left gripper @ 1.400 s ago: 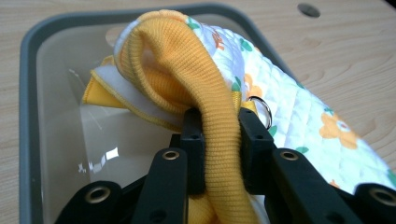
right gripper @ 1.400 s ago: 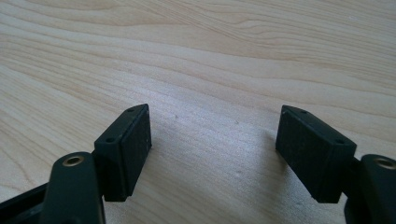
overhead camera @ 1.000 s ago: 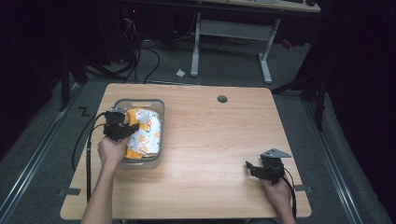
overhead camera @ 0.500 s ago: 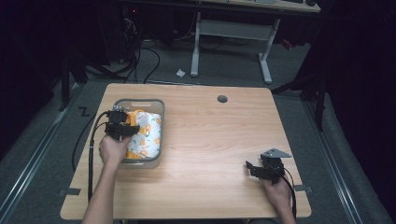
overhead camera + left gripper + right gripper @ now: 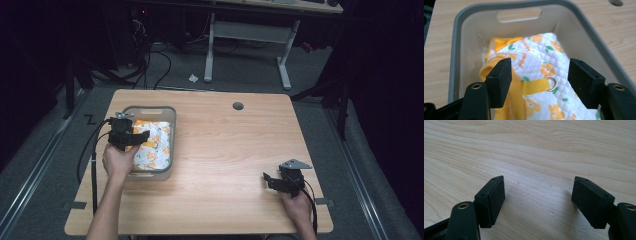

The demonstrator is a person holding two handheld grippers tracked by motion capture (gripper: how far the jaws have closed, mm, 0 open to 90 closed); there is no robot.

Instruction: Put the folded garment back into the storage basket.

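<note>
The left gripper (image 5: 539, 82) has just been opening its jaws; now they stand wide apart over the flowery cloth (image 5: 541, 65), which lies between them, not pinched. The right gripper (image 5: 537, 200), low right in the high view, has not moved; its jaws gape over the bare table (image 5: 225, 150). Farther up at left, the grey bin (image 5: 170, 112) holds the white and orange cloth.

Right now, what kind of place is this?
Likely a lab or workshop set up for recording: a wooden table under lights in a dark room, cables on the floor, a desk frame behind.
</note>
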